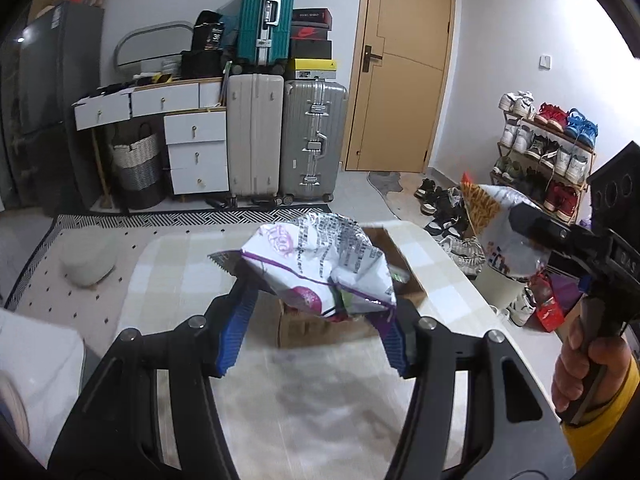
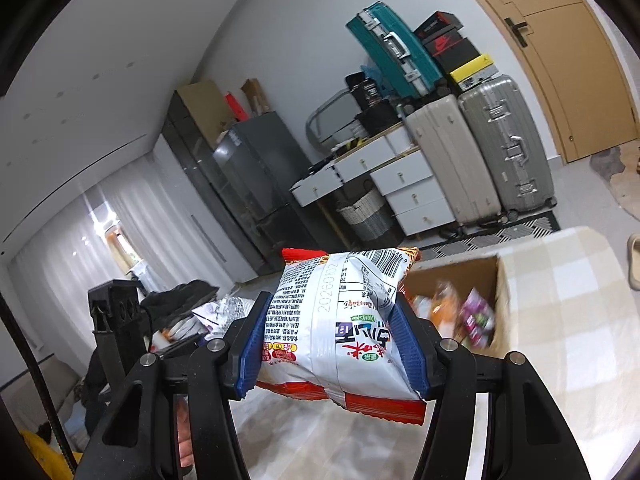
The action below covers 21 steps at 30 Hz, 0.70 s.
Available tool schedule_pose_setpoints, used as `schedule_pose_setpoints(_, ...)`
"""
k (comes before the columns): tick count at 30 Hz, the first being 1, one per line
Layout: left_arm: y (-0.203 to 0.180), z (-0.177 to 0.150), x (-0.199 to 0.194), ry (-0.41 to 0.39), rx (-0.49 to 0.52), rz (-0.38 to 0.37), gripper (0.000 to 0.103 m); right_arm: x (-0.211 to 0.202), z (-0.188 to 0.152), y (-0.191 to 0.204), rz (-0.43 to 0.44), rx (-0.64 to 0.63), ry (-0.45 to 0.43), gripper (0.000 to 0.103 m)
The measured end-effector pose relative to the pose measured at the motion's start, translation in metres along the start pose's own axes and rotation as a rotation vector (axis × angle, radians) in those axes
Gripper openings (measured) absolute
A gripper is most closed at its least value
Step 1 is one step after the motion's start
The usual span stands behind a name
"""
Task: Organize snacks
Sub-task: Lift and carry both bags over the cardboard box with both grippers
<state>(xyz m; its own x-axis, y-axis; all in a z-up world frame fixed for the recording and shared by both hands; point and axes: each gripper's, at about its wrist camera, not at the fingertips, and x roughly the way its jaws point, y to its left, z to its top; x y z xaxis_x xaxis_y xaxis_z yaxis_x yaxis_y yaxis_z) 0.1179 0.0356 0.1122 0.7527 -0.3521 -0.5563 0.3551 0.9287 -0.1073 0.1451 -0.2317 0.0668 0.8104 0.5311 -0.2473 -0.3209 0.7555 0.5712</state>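
Left hand-held gripper [image 1: 316, 312] pinching a purple-and-white snack bag [image 1: 320, 264], held directly above the open cardboard box [image 1: 400, 256] just ahead. Right hand-held gripper [image 2: 332, 344] clamping a red-and-white snack bag [image 2: 340, 320] crosswise; box ahead-right, farther off than from the left.

Right gripper [image 2: 332, 344] clamps snack bag [image 2: 340, 320] beside cardboard box [image 2: 452, 276].
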Motion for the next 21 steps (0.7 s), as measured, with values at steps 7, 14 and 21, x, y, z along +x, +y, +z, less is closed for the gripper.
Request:
schedule_pose_setpoints(7, 0.002, 0.044, 0.111, 0.150, -0.101, -0.162, 0.055, 0.049, 0.040, -0.038, -0.070, 0.003, 0.044, 0.059)
schedule_pose_setpoints(14, 0.003, 0.054, 0.196, 0.285, -0.115, -0.230, 0.055, 0.095, 0.043, -0.082, -0.137, 0.040, 0.117, 0.059)
schedule_pose_setpoints(21, -0.016, 0.051, 0.250, 0.365, -0.023, -0.223, 0.055, 0.128, 0.037, -0.110, -0.193, 0.054, 0.180, 0.059)
